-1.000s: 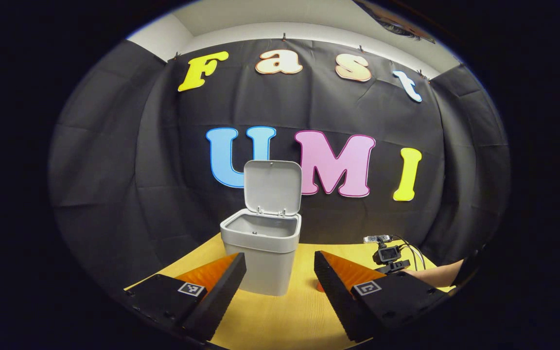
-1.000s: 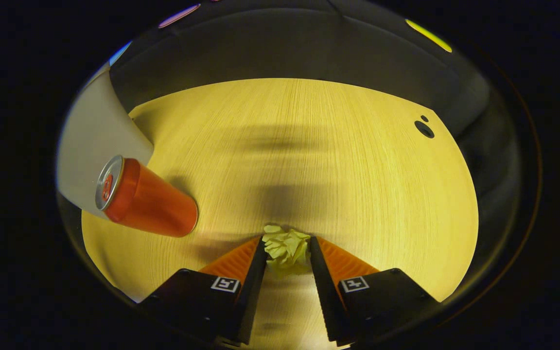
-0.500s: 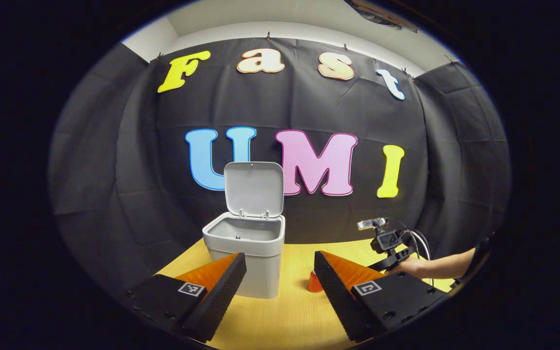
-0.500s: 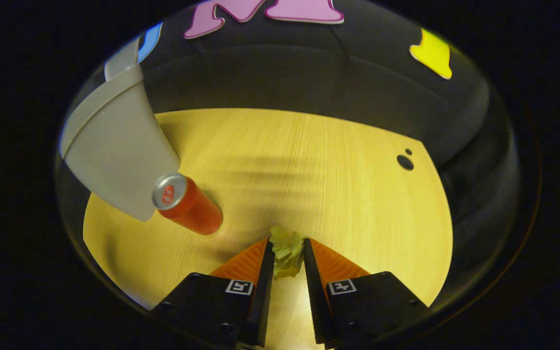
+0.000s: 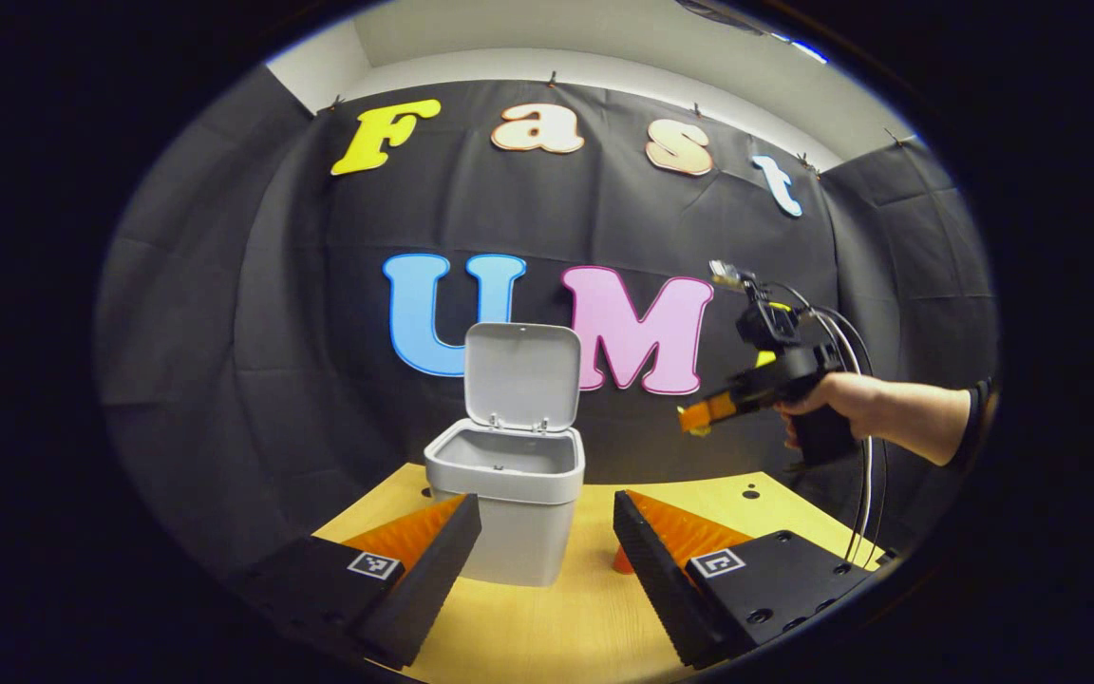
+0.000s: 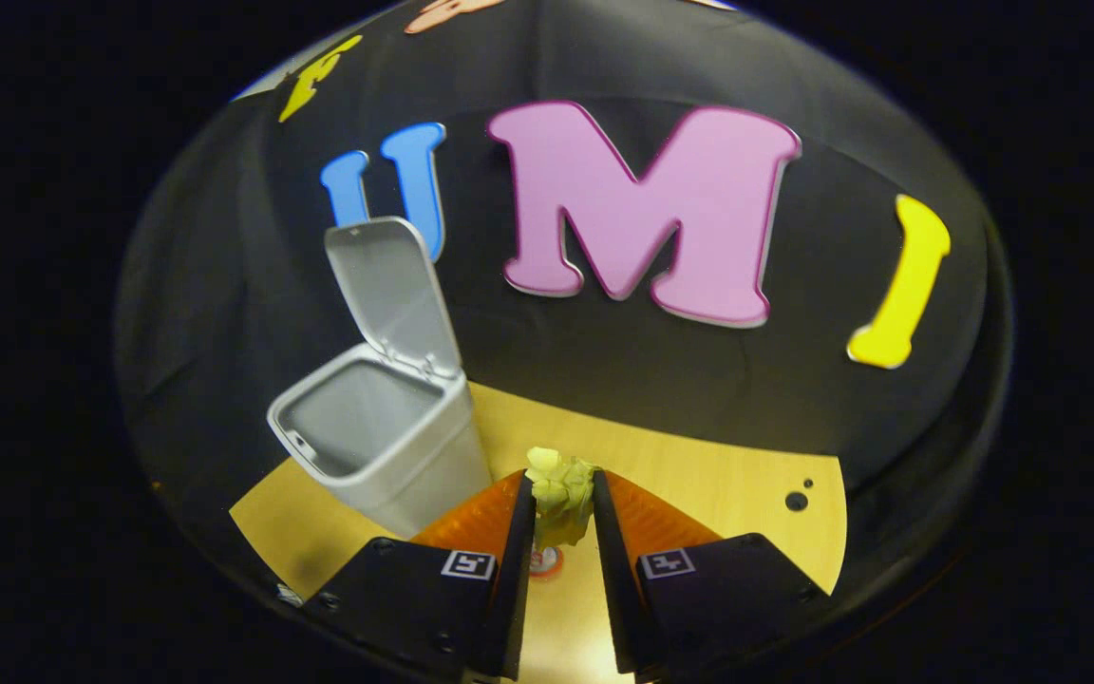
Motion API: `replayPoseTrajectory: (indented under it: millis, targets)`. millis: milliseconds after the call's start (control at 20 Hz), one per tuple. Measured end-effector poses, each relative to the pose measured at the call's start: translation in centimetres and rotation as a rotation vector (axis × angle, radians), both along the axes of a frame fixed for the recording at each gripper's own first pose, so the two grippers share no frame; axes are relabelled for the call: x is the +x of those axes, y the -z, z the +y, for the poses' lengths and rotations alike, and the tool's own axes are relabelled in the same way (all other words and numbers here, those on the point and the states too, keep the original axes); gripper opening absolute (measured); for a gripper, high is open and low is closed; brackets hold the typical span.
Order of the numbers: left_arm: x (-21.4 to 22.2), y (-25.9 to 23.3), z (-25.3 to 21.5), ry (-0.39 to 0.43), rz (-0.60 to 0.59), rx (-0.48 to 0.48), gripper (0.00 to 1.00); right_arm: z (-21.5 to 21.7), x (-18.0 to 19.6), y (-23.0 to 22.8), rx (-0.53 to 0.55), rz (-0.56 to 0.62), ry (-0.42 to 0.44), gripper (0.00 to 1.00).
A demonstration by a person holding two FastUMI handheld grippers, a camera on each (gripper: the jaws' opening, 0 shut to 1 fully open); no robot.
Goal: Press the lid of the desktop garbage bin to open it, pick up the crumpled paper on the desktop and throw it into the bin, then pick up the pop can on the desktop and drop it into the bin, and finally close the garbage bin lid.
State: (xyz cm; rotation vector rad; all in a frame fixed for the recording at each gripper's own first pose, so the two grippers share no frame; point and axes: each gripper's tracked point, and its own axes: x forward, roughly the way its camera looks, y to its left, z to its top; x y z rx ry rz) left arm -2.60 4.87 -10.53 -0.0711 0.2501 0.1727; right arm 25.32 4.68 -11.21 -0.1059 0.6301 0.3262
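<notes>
Here we hold the right tool (image 6: 563,508) clamped on the crumpled paper (image 6: 560,494), both fingers (image 6: 516,532) pressing its sides so the wad sits pinched right at the tips and pokes out past them. We carry it high over the worktop (image 6: 699,475), which we judge is meant to clear the rim before the drop. Just below the tips, between the fingers, we glimpse the top of the pop can (image 6: 545,560), standing on the worktop almost directly under the tool. Ahead and to the left of the tips stands the garbage bin (image 6: 371,432), its lid (image 6: 393,290) swung up and back on its hinge, so the mouth is open toward us. The paper is not yet over that mouth; we judge the next move is a short carry left and forward, then a release.

The left tool (image 5: 545,560) we keep low near the worktop with its jaws apart and nothing between them, parked in front of the bin, likely waiting clear of the drop path. From there the bin stands just beyond the tips, a sliver of the can (image 5: 620,560) peeps out beside the right finger, and up and to the right we see a hand (image 5: 837,399) holding the right tool aloft, its tips aimed toward the bin.
</notes>
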Motion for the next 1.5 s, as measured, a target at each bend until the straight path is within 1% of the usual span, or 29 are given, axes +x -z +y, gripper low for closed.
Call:
replayPoseTrajectory:
  millis: [100,200,300,450,550,650,700,750,800,850,900,950,1050,1200,1400,1500]
  targets:
    - [-0.9,-0.1,1.7,-0.032,-0.003,-0.001,0.95,4.2,0.7,-1.3,-0.001,-0.026,-0.062,0.40]
    - [-2.6,-0.1,4.4,-0.087,0.000,0.001,0.95,12.3,1.2,-1.5,0.000,-0.036,-0.169,0.40]
    - [-3.7,0.2,6.0,-0.123,0.010,0.006,0.95,16.7,0.9,-0.4,0.018,-0.005,-0.211,0.40]
    - [-5.3,0.1,8.1,-0.174,0.021,0.024,0.95,21.1,1.4,2.3,0.015,0.034,-0.228,0.41]
    - [-6.2,0.0,9.3,-0.196,0.030,0.040,0.95,22.7,1.5,3.9,0.025,0.064,-0.236,0.41]
    - [-7.0,0.3,10.3,-0.213,0.046,0.051,0.95,23.2,1.7,4.6,0.033,0.082,-0.233,0.41]
    - [-7.3,0.3,10.7,-0.221,0.052,0.055,0.95,23.3,1.9,4.8,0.030,0.082,-0.227,0.41]
    - [-7.5,0.5,10.9,-0.228,0.056,0.056,0.95,23.3,2.1,5.0,0.028,0.079,-0.223,0.29]
    - [-7.6,0.5,11.1,-0.231,0.061,0.056,0.95,23.4,2.1,5.1,0.037,0.080,-0.227,0.46]
    - [-7.7,0.6,11.1,-0.230,0.065,0.056,0.94,23.1,2.3,5.1,0.034,0.077,-0.214,0.64]
    - [-7.8,0.9,10.9,-0.227,0.067,0.057,0.95,22.7,2.7,5.0,0.032,0.068,-0.203,0.82]
    - [-7.8,1.1,10.8,-0.222,0.070,0.057,0.95,22.1,2.8,5.0,0.032,0.060,-0.187,1.00]
    - [-6.9,1.3,9.8,-0.184,0.067,0.050,0.95,20.5,2.8,4.0,0.047,0.038,-0.149,0.99]
    - [-4.7,2.7,7.7,-0.100,0.074,0.036,0.95,16.7,3.3,1.0,0.061,-0.075,-0.085,0.99]
    - [-0.9,5.8,3.6,0.018,0.089,-0.037,0.95,9.3,1.7,-1.2,0.060,-0.173,0.009,0.99]
    - [1.1,7.9,1.4,0.077,0.107,-0.041,0.95,4.6,0.0,-2.1,0.062,-0.212,0.074,0.99]
